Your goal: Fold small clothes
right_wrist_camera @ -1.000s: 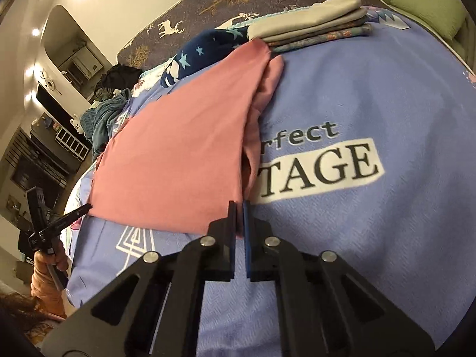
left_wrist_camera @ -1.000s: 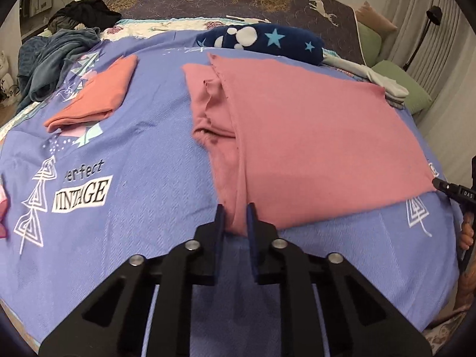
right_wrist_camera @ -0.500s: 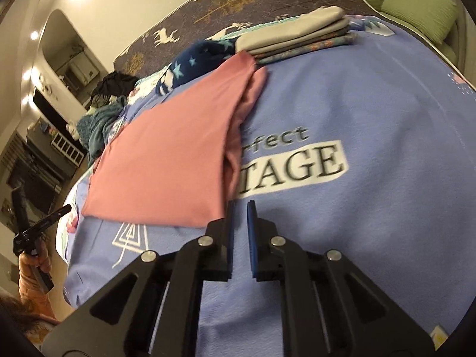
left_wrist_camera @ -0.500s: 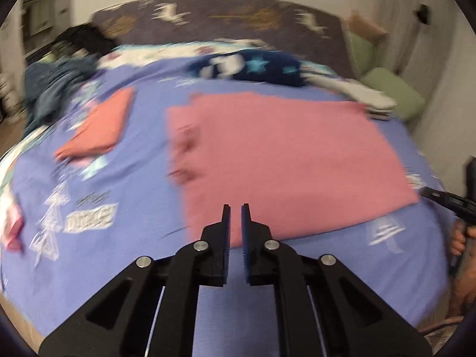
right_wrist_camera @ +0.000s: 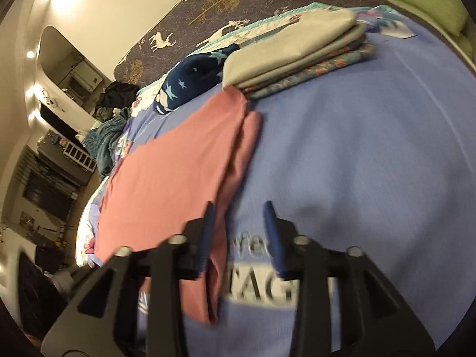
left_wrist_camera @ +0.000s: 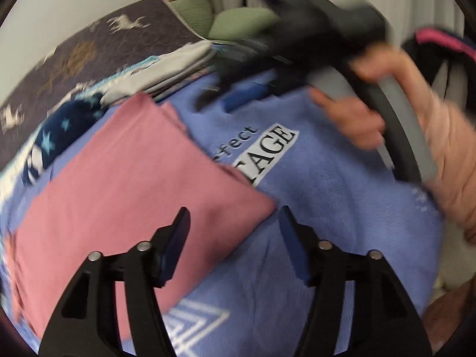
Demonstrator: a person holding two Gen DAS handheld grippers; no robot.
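1. A dark headboard (right_wrist_camera: 226, 9) with white deer runs along the bed's far edge.
2. Green pillows (right_wrist_camera: 428, 3) sit at its far right corner.
3. A navy star-patterned plush (right_wrist_camera: 190, 77) lies near the headboard.

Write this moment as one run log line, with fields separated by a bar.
step: fold pink garment | left gripper: opening, holds nothing | right gripper: opening, holds nothing | garment: flat on blue bedspread

The bed is viewed closely and obliquely downward from each wrist; the folded pink cotton garment (left_wrist_camera: 125, 184) (right_wrist_camera: 175, 172) is shared by both views.
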